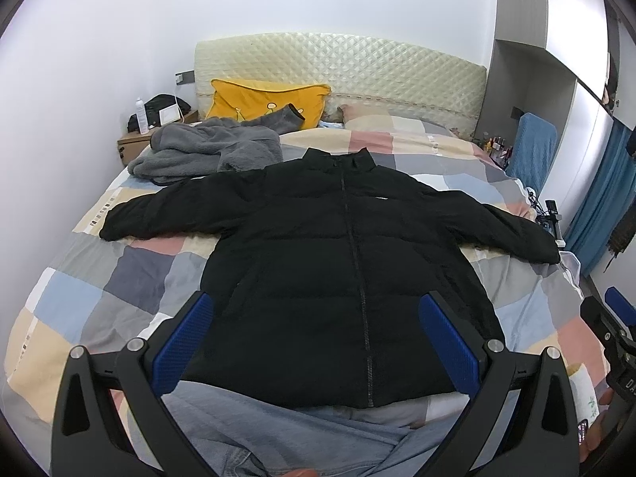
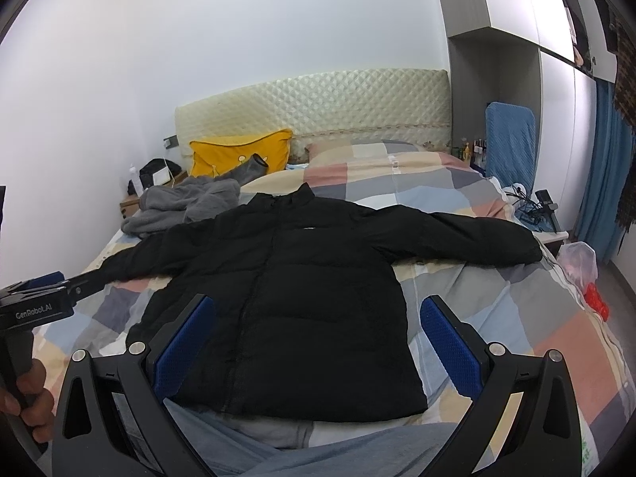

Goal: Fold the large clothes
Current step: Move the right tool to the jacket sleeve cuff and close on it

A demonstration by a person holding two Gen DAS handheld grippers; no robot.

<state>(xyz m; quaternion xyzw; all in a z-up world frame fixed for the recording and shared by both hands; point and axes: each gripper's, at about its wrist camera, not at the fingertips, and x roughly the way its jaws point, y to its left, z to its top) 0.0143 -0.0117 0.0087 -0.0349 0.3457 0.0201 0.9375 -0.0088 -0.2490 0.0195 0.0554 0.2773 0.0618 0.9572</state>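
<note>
A black puffer jacket (image 1: 338,254) lies flat, front up and zipped, on the checked bed cover (image 1: 131,278), with both sleeves spread out sideways. It also shows in the right wrist view (image 2: 314,290). My left gripper (image 1: 318,310) is open and empty, held above the jacket's hem. My right gripper (image 2: 318,314) is open and empty, also above the hem; its body shows at the right edge of the left wrist view (image 1: 612,330). The left gripper's body shows at the left edge of the right wrist view (image 2: 35,306).
A grey fleece garment (image 1: 206,147) lies crumpled at the far left of the bed beside a yellow pillow (image 1: 266,99). A nightstand (image 1: 135,139) with a bottle stands to the left. A blue chair (image 1: 532,151) and a plastic bag (image 2: 580,262) are to the right. Grey-blue cloth (image 1: 278,429) lies at the near edge.
</note>
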